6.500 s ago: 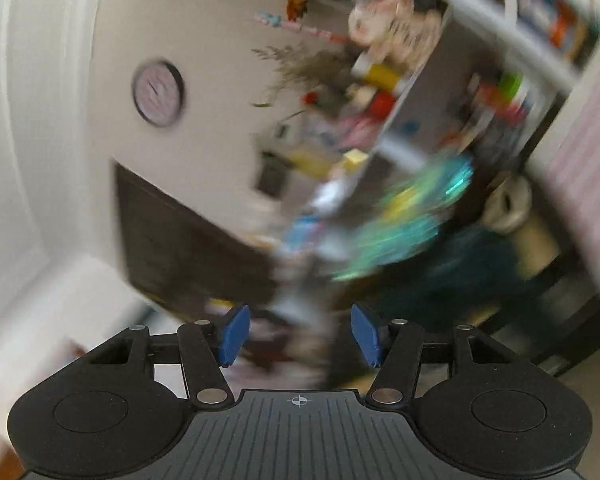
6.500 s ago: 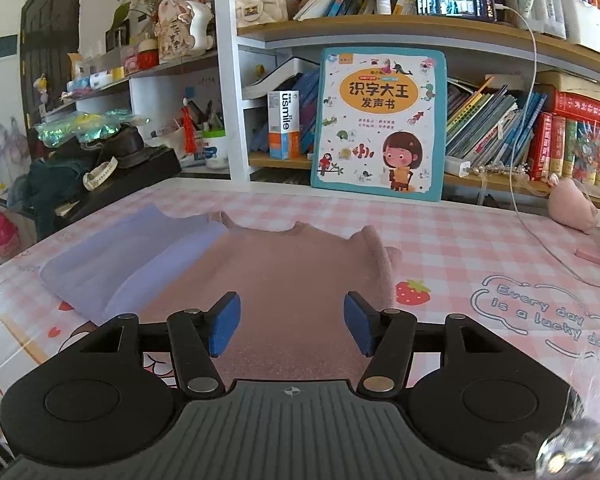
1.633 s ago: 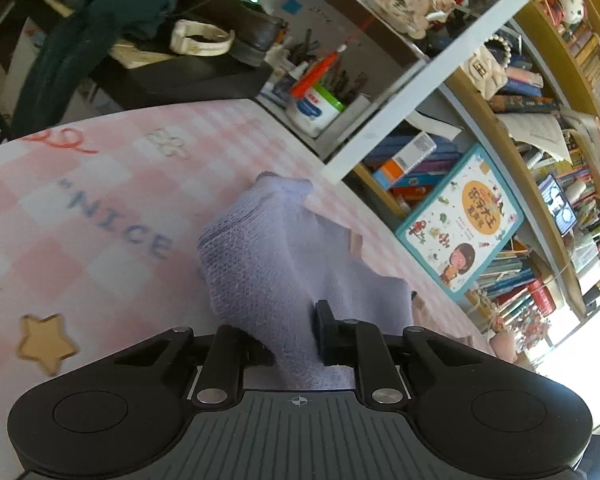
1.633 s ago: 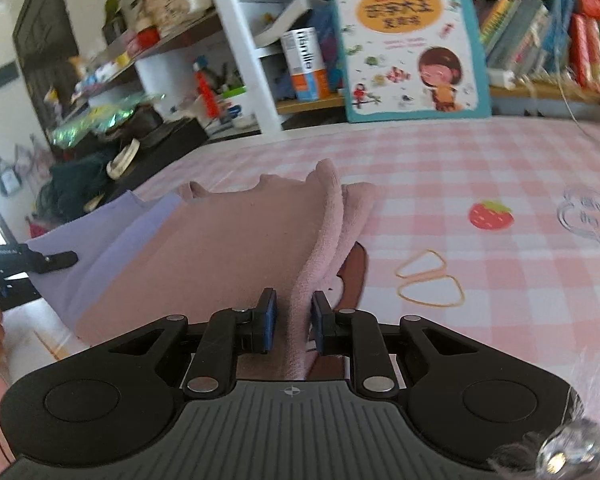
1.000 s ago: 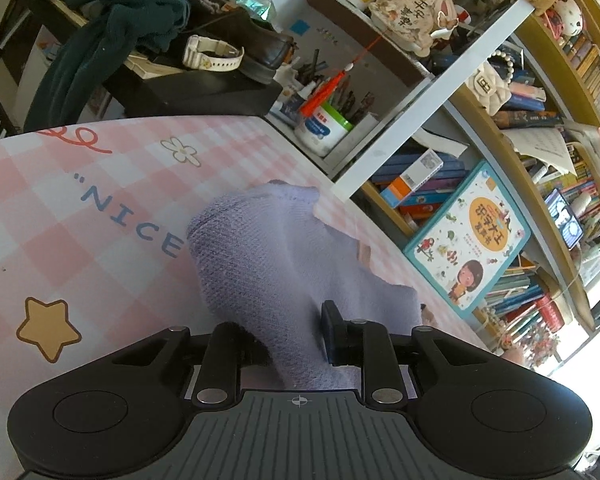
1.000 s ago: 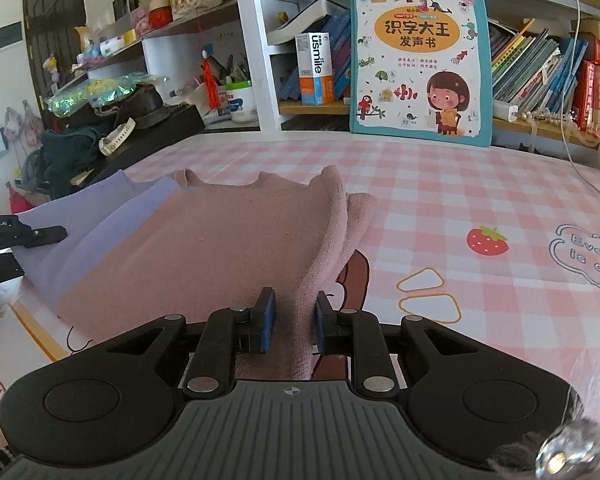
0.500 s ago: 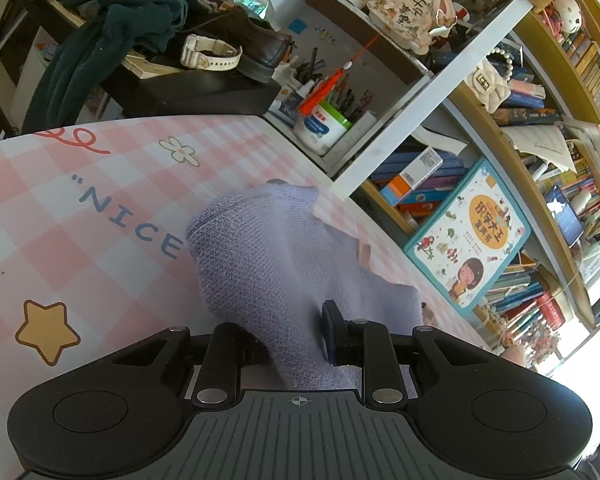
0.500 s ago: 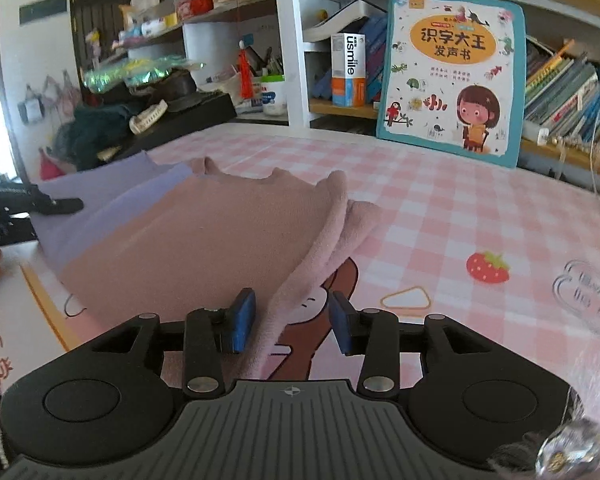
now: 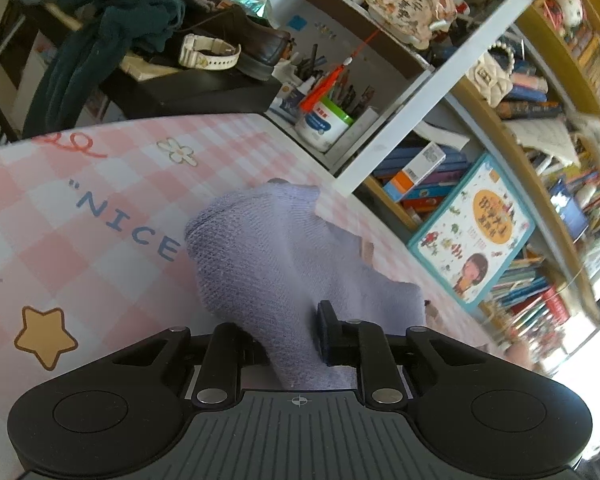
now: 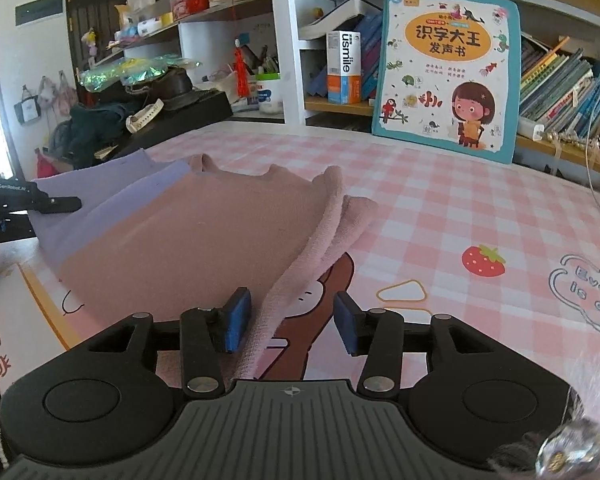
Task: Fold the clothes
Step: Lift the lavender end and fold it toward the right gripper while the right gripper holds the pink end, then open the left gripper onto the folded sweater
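The soft, light knit garment [image 10: 188, 236] lay limp on the checked table [image 10: 440, 208], its lilac edge pinched in the left gripper [image 9: 288, 332], while the right gripper [image 10: 292, 320] gaped wide over the pink hem, seemingly the best hold.

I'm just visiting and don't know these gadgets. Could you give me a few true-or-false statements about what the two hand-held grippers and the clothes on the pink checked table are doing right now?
1. The left gripper is clamped on the lilac knitted cloth. True.
2. The right gripper is squeezing the dusty-pink knitted garment. False: its blue pads stand apart, with the garment's edge lying loose between them.
3. The picture book with a cartoon girl lies flat on the pink checked tablecloth. False: it stands upright against the shelves.
4. A printed strawberry shows on the tablecloth to the right of the pink garment. True.
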Tool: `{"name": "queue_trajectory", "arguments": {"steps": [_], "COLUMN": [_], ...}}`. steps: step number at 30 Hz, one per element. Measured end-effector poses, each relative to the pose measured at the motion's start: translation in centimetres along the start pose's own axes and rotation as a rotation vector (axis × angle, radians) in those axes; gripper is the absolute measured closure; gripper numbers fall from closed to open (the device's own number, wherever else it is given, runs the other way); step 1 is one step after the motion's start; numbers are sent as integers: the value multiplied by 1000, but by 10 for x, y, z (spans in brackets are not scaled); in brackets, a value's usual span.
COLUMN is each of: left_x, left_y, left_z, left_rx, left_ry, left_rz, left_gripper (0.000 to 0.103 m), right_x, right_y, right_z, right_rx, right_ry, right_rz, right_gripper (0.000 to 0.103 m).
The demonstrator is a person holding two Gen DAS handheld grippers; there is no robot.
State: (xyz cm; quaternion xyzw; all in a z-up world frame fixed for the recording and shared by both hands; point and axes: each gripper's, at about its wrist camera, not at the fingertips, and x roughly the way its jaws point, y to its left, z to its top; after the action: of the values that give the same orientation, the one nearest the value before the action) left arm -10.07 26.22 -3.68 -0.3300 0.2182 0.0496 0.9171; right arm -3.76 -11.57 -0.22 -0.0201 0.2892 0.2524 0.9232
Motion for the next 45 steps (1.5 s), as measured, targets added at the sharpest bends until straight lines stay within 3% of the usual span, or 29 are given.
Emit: {"name": "queue_trajectory", "arguments": {"steps": [4, 12, 15, 16, 17, 19, 21, 22, 25, 28, 32, 37, 40, 45], "left_x": [-10, -26, -22, -19, -13, 3, 19, 20, 19, 15, 5, -17, -22, 3], "left_y": [-27, -120, -171, -184, -197, -209, -219, -220, -220, -213, -207, -191, -180, -169], "left_z": [3, -1, -32, -45, -63, -92, -120, -130, -133, -122, -118, -88, -61, -59], "left_rx": [94, 385, 615, 681, 755, 835, 906, 928, 924, 864, 855, 731, 640, 618], "left_ry": [-55, -167, -174, -158, -120, -6, 112, 103, 92, 126, 139, 97, 17, 39], "left_rz": [5, -79, -92, -97, -106, -144, -185, -183, -183, -236, -282, -374, -334, -217], "left_gripper": [87, 88, 86, 80, 65, 51, 49, 42, 40, 37, 37, 37, 37, 43], "right_x": [0, 1, 1, 1, 2, 2, 2, 2, 2, 2, 1, 1, 1, 1], "right_y": [-3, -3, -4, -4, -4, -5, -5, -6, -8, -10, -9, -10, -10, -13], "right_z": [0, 0, 0, 0, 0, 1, 1, 1, 1, 0, 0, 0, 0, 0], "right_rx": [22, 23, 31, 34, 35, 40, 45, 49, 63, 73, 70, 75, 77, 94], "right_ry": [4, 4, 6, 6, 6, 7, 8, 9, 12, 14, 13, 15, 16, 14], "right_rz": [4, 1, 7, 8, 9, 12, 14, 16, 25, 30, 22, 6, 1, 12], "right_gripper": [56, 55, 55, 55, 55, 55, 55, 55, 55, 54, 52, 46, 43, 42]}}
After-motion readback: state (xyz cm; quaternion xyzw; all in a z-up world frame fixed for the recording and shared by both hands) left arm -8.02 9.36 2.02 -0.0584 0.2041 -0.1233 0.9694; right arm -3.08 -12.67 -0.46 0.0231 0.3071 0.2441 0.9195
